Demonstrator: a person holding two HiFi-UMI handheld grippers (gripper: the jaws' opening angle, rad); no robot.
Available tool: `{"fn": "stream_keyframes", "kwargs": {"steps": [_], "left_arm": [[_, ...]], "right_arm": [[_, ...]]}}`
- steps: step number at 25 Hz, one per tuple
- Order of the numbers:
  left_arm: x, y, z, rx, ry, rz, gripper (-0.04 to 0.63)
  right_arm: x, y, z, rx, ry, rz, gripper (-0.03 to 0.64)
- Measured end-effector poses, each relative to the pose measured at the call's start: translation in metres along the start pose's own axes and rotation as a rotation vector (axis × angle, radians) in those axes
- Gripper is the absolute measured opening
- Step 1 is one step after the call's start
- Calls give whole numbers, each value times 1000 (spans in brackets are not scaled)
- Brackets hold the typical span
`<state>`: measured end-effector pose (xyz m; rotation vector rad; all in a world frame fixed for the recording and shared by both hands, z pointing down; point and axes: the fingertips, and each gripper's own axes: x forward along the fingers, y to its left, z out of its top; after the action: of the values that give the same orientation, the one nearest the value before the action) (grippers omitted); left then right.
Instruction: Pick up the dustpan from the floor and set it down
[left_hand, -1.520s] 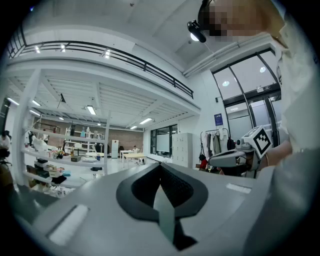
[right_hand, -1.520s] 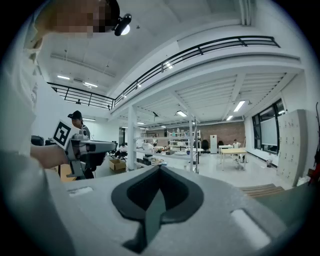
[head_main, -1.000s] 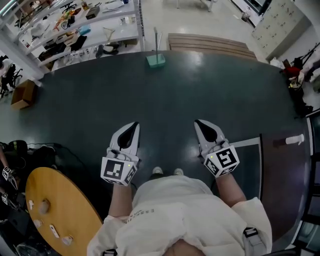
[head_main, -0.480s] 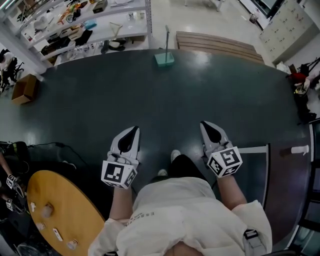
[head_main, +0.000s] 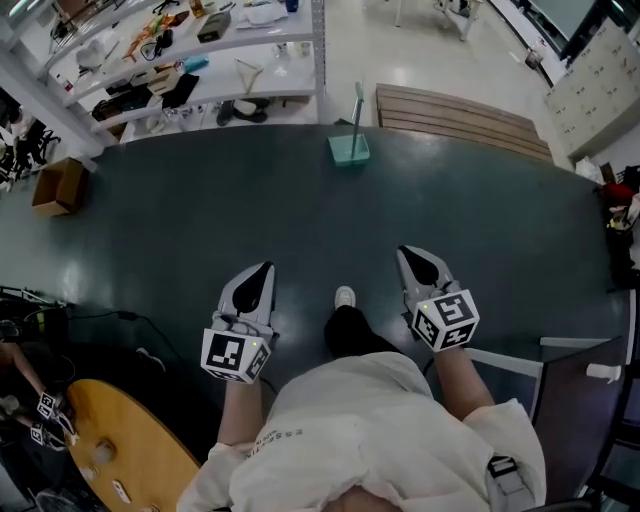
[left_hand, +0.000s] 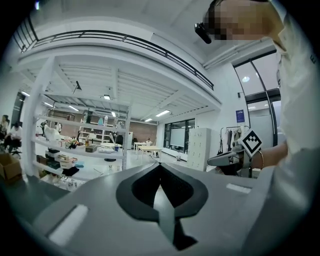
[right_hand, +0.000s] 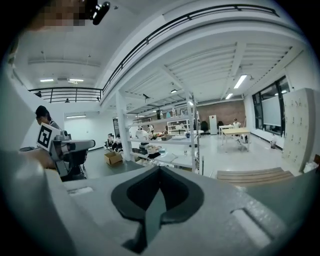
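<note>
The teal dustpan (head_main: 350, 150) stands on the dark floor (head_main: 180, 220) at its far edge, handle upright, just in front of the shelving (head_main: 200, 60) and beside a low wooden platform (head_main: 460, 115). The left gripper (head_main: 264, 270) and the right gripper (head_main: 404, 254) hang over the near part of the floor, well apart from the dustpan. Each has its fingers pressed together with nothing between them.

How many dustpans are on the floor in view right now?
1. The teal dustpan stands at the far edge of the dark floor, handle upright, beside the slatted wooden platform. Others could be hidden behind the shelving.
</note>
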<state>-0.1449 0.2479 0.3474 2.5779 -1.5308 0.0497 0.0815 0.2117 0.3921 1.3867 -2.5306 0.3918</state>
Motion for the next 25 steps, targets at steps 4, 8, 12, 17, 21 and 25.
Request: {"fn": "stream_keyframes", "kwargs": {"steps": [4, 8, 12, 17, 21, 25], "left_arm": [[76, 43, 21, 8, -8, 15, 17], [146, 67, 36, 6, -31, 2, 17], [210, 103, 47, 6, -31, -16, 17], [308, 170, 56, -19, -29, -47, 17], [392, 225, 49, -34, -26, -104, 17], [467, 272, 49, -57, -7, -145, 17]], "right_arm": [[74, -52, 49, -25, 5, 2, -8], [130, -97, 78, -57, 20, 5, -8], [185, -128, 90, -33, 66, -3, -8], [273, -177, 103, 1, 114, -54, -8], [349, -219, 113, 11, 146, -116, -8], [420, -254, 119, 47, 207, -165, -8]]}}
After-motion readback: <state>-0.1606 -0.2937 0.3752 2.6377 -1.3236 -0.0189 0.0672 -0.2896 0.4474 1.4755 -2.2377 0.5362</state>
